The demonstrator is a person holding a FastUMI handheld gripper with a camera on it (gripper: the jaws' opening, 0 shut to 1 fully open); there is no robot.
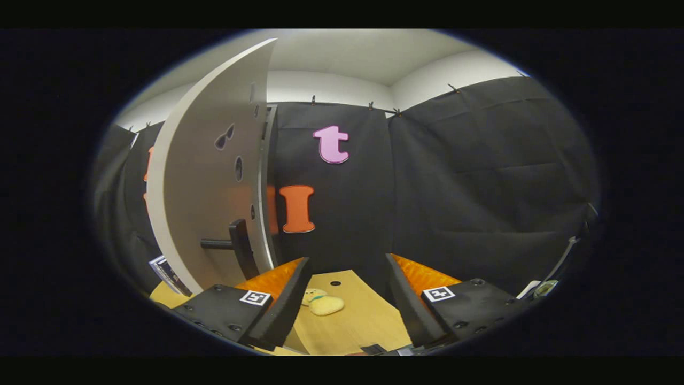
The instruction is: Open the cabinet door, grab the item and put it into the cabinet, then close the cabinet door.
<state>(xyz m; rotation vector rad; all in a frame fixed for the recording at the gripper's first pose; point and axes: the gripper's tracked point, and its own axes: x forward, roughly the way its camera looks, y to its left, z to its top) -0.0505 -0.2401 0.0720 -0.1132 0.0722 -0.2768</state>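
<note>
My gripper (347, 299) is open, with nothing between its fingers. Below and between the fingers, a small yellow plush toy (322, 303) lies on the wooden table (363, 321). To the left of the left finger stands the white cabinet (264, 176) with its door (208, 176) swung open toward me. A dark bar handle (235, 243) sticks out from the door's lower part. The cabinet's inside is hidden behind the open door.
A small dark hole (335, 283) marks the table beyond the toy. Some printed booklets (168, 272) lean at the table's left, below the door's edge. A cable and a small round object (545, 289) sit beyond the right finger.
</note>
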